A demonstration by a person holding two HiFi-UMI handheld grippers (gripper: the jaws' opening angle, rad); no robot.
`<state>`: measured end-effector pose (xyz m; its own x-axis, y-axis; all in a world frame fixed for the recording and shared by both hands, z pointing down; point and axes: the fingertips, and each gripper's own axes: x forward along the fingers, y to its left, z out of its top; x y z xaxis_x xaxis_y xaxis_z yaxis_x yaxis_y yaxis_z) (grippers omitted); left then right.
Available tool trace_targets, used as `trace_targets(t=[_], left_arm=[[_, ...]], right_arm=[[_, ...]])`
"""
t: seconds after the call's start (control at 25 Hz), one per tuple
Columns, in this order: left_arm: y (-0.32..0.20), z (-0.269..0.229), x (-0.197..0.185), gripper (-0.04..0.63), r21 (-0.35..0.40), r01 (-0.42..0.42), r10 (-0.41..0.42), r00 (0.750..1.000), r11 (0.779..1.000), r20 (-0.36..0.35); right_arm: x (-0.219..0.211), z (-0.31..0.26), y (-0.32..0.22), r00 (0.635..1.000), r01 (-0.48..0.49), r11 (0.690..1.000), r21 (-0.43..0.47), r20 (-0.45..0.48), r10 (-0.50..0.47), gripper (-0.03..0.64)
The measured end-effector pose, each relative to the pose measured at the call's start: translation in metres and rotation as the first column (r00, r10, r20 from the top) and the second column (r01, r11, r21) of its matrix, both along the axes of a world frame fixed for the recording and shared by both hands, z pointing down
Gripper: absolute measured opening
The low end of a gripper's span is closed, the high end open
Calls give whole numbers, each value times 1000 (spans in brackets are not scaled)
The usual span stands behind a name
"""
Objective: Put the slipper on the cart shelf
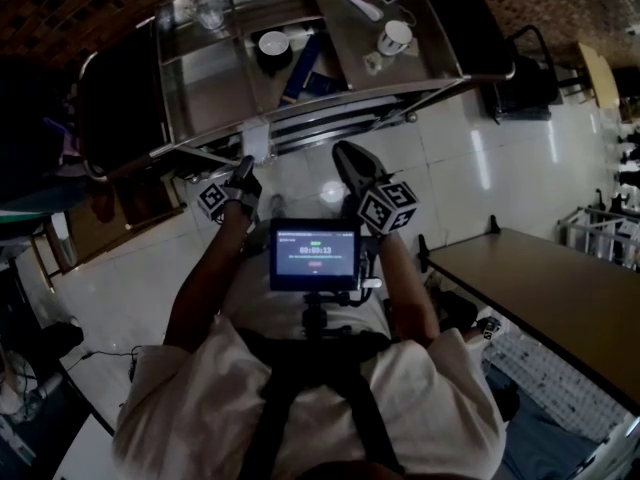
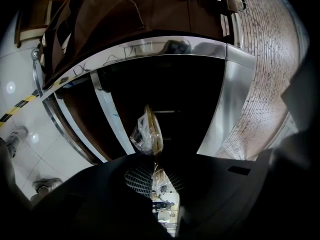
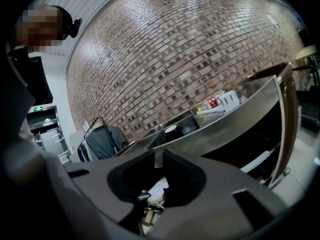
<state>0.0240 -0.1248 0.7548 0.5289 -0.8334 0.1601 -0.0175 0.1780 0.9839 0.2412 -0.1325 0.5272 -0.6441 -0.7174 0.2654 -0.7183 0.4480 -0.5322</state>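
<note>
Each gripper carries a dark slipper. In the head view my right gripper (image 1: 360, 186) is shut on a grey slipper (image 1: 352, 163) that stands up above the white floor in front of the cart. My left gripper (image 1: 242, 186) is shut on a second dark slipper (image 1: 244, 171). The slotted grey slipper (image 3: 165, 184) fills the lower half of the right gripper view. The other slipper (image 2: 235, 184) hides the jaws in the left gripper view. The steel cart (image 1: 400, 78) is just ahead, and its dark lower shelf opening (image 2: 175, 94) faces the left gripper.
The cart top holds a white bowl (image 1: 273, 43), a white cup (image 1: 394, 36), a glass (image 1: 210, 13) and a blue box (image 1: 300, 68). A plastic-wrapped item (image 2: 146, 134) sits in the lower shelf. A brown table (image 1: 540, 288) stands at the right, a dark chair (image 1: 530, 78) beyond it.
</note>
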Motion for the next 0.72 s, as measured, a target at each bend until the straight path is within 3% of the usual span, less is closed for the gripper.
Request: trace_targets(t=[0.32, 0.72], left_arm=[[-10, 9, -6, 52, -24, 17, -16, 1000, 1000, 23], [-17, 44, -23, 52, -92, 96, -91, 994, 991, 57]], right_arm=[[3, 4, 2, 1000, -1, 1000, -15, -12, 0, 78], [7, 18, 15, 999, -32, 998, -50, -19, 32, 78]])
